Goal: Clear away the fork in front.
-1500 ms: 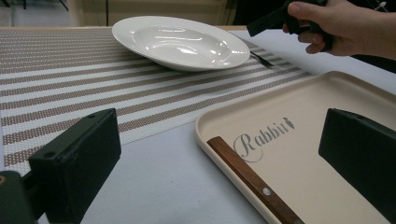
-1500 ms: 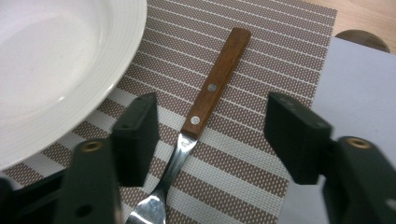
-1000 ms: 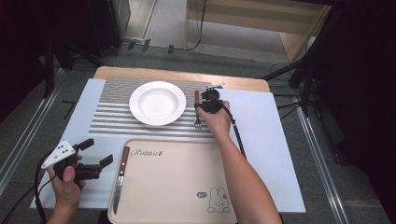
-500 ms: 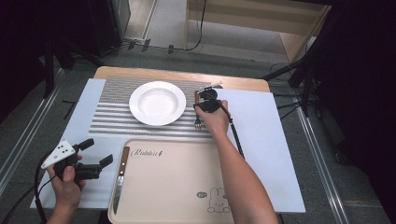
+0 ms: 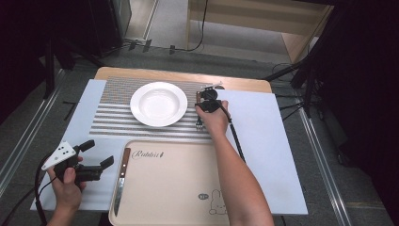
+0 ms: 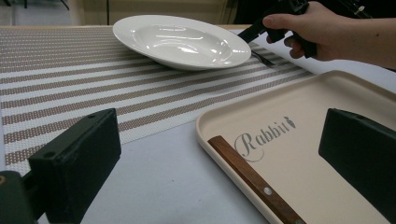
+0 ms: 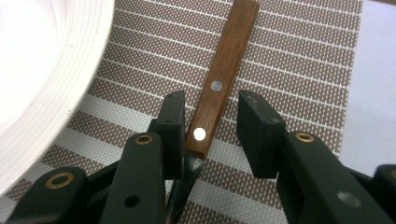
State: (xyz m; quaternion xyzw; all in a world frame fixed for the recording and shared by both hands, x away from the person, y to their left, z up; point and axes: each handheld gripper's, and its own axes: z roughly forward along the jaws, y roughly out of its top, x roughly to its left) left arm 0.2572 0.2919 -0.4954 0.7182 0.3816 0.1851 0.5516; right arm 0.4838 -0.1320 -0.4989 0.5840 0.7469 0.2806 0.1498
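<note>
- Hovering over the striped mat, your right gripper (image 7: 208, 128) has its black jaws set narrow on either side of the fork (image 7: 219, 84), right at the near end of its handle; there's a gap on the right-hand side and the left pad sits close, so I can't tell whether it touches.
- That fork handle is a flat slab of warm brown wood, squared at the ends, with two round metal rivets shining along it.
- The fork lies on the woven placemat (image 5: 113, 120), a ribbed weave in brown and white bands, just to the right of the plate (image 5: 158, 103).
- That plate is glossy white, round, with a wide rim and a shallow well.
- Your left gripper (image 5: 96, 153) hangs low at the near left of the counter (image 5: 263, 141), jaws wide apart, nothing between them.
- Just beside it sits the tray (image 5: 188, 188), smooth cream plastic with rounded corners and a raised lip.
- A knife (image 5: 120, 179) with a matching wooden, riveted handle lies along the tray's left edge.
</note>
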